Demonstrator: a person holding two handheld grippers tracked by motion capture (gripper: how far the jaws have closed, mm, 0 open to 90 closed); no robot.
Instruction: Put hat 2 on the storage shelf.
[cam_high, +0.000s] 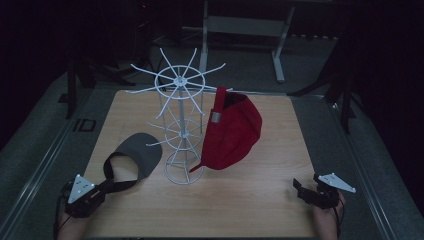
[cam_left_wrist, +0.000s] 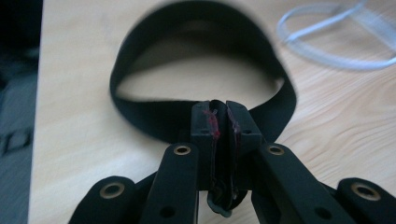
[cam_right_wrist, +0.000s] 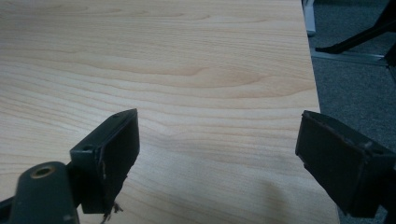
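Observation:
A grey visor with a black headband lies on the wooden table to the left of a white wire hat rack. A red cap hangs on the rack's right side. My left gripper at the table's front left is shut on the headband, whose loop curves away beyond the jaws; the gripper pinches the strap's near part. My right gripper rests at the front right edge, open, with bare wood between its jaws.
The rack's base ring lies just beyond the headband. The table's right edge runs close to the right gripper, with grey floor past it. A grey table frame stands behind in the dark.

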